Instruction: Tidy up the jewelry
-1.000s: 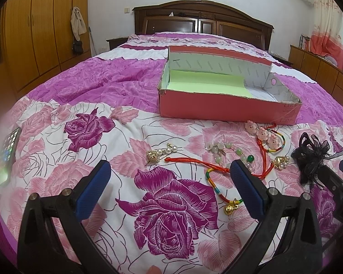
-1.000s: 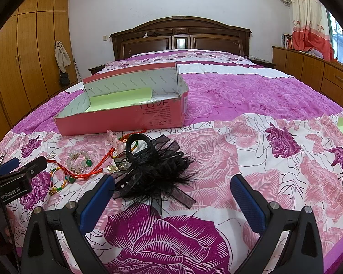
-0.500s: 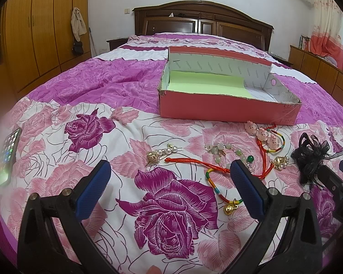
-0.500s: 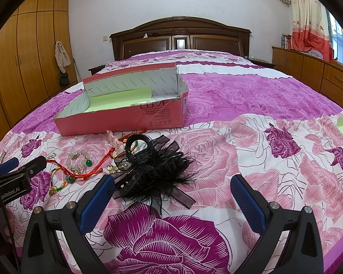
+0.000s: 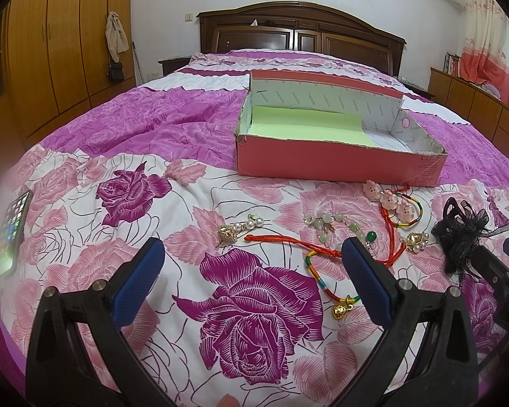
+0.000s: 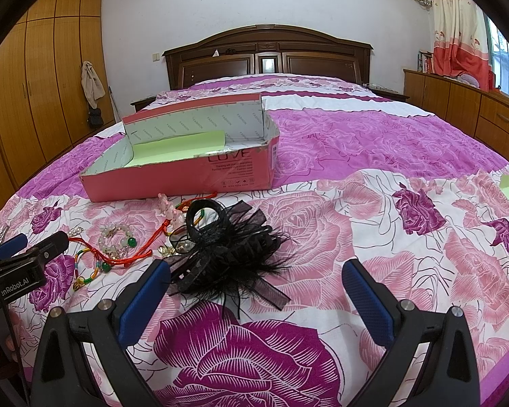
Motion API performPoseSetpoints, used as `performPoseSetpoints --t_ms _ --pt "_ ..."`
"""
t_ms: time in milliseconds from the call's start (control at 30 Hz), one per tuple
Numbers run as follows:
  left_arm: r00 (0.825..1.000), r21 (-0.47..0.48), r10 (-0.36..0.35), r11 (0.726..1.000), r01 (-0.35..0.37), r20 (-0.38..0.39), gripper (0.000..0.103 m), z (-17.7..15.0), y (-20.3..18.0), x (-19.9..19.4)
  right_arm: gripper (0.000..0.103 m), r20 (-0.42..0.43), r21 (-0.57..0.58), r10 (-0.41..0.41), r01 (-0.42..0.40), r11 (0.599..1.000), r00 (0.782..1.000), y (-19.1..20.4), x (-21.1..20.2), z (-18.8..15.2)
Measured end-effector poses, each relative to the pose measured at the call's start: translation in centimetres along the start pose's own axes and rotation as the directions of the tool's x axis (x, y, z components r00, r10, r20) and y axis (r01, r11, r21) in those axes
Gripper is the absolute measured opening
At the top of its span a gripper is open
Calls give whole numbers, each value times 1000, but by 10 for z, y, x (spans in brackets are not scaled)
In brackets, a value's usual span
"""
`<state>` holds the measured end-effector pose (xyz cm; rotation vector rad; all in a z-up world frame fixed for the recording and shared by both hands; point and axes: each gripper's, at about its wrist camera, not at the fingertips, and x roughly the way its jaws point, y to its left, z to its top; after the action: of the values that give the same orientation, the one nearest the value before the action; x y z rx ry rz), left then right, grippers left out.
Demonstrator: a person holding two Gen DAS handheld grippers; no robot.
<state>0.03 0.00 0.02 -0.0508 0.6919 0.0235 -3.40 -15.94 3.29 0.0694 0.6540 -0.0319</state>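
Both grippers low over the bedspread [image 5: 85,203], nothing in hand. The left gripper [image 5: 251,264] has its jaws spread wide and empty; the right gripper [image 6: 254,285] is just as wide, with the black feathered hair clip [image 6: 227,247] lying just ahead of its left pad, touching or nearly so.

Closest to the left gripper is a multicoloured cord bracelet [image 5: 322,278] with a gold charm, running under the right finger in this view — a careless close could snag that cord and drag the whole tangle. Just beyond, a red cord [image 5: 288,242] snakes through the jade bead bracelet [image 5: 332,225], so lifting one likely pulls the other along. The pearl-and-gold piece [image 5: 241,229] sits apart to the left, the cleanest pick, I'd say.

Further on, three pink charms [image 5: 390,200] on a string, and another small gold-and-pearl piece [image 5: 414,239] beside the hair clip. Those feathers are soft and springy — a pinch on the fluff alone may slip free.

Beyond it all sits the pink box [image 5: 322,159], open, with a green sheet inside and no jewellery that I can see. The bed is soft, so pressing down could roll small pieces. A phone [image 5: 12,234] lies off to the far left.
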Motion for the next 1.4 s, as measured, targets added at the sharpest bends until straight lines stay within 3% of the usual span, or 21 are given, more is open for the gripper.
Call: performPoseSetpoints --t_ms 767,1133,1333,1400 --pt "1000 -7 -14 1000 14 -18 97 12 4 -2 103 -7 -10 1 -2 1000 1000 4 0 5" --pt "997 -61 -32 998 28 -72 96 26 29 11 103 -77 17 45 -44 999 996 2 2 24" --pt "988 -68 -54 997 44 -146 83 31 36 34 103 -122 33 68 -65 997 990 3 13 29" --pt "983 -62 -56 997 46 -173 74 31 36 41 103 -131 40 76 -71 997 988 3 17 32"
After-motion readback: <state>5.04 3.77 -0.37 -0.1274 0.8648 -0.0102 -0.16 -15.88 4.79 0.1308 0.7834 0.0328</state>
